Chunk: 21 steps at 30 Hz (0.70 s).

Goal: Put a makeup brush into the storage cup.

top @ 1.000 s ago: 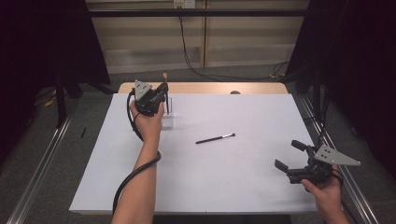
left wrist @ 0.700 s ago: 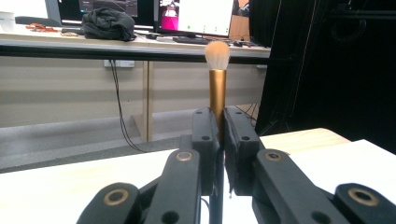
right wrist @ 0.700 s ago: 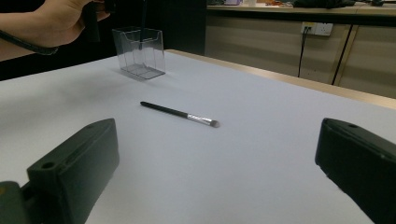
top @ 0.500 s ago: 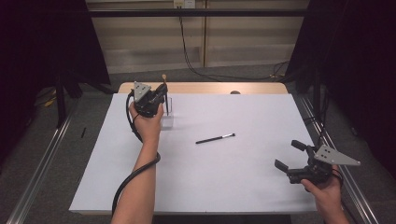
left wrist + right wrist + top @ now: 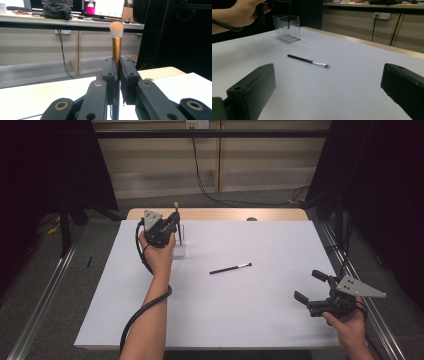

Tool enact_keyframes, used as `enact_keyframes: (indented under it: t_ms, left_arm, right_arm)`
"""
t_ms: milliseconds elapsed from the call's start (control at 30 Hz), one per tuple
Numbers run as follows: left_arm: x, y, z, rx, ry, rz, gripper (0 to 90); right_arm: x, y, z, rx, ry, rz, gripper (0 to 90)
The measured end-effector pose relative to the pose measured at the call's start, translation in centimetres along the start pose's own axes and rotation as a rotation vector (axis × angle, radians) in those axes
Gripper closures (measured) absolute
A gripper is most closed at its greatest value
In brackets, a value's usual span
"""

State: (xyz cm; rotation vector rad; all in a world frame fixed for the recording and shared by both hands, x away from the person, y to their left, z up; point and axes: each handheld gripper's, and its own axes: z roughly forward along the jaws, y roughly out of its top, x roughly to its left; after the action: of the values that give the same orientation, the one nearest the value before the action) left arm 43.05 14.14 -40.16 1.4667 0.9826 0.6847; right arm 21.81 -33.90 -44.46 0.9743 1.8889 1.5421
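nothing has shifted in the last second: left hand-held gripper (image 5: 172,226) stays clamped on the gold-ferruled, pale-bristled makeup brush (image 5: 116,40), upright over the clear plastic holder (image 5: 287,31) near the table's far-left corner, insertion pending; right hand-held gripper (image 5: 312,288) wide, empty.

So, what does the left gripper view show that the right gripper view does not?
Left gripper view alone: the left gripper shut on a makeup brush, held upright, with a gold ferrule and pale bristles on top.

Right gripper view alone: the right gripper open, a thin black brush lying flat, and a clear plastic holder.

Both: the white table and a beige back wall.
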Motion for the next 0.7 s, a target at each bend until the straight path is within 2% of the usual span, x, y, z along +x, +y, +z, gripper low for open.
enact_keyframes:
  t_ms: [67,133,367,533,633,700]
  left_arm:
    - [-0.13,-0.22,-0.01,0.005,-0.004,-0.007,83.2]
    - [-0.21,-0.52,-0.01,0.018,-0.007,0.004,83.1]
    - [-0.09,-0.44,-0.23,0.010,-0.012,-0.016,81.5]
    - [-0.04,-0.07,-0.43,0.015,-0.019,-0.025,66.5]
    - [0.13,-0.08,-0.62,0.018,-0.038,-0.030,50.7]
    - [0.27,-0.10,-0.88,0.023,-0.056,-0.049,45.7]
  right_arm:
    - [0.00,0.00,0.01,0.000,-0.001,-0.001,0.0]
    - [0.03,0.00,0.02,-0.001,-0.001,0.001,0.0]
    - [0.02,0.02,-0.01,-0.001,0.000,-0.001,0.0]
    - [0.02,0.02,0.04,-0.002,0.000,-0.003,0.0]
    - [0.04,0.03,0.02,-0.002,0.000,-0.003,0.0]
    - [0.05,0.03,0.02,-0.003,0.000,-0.004,0.0]
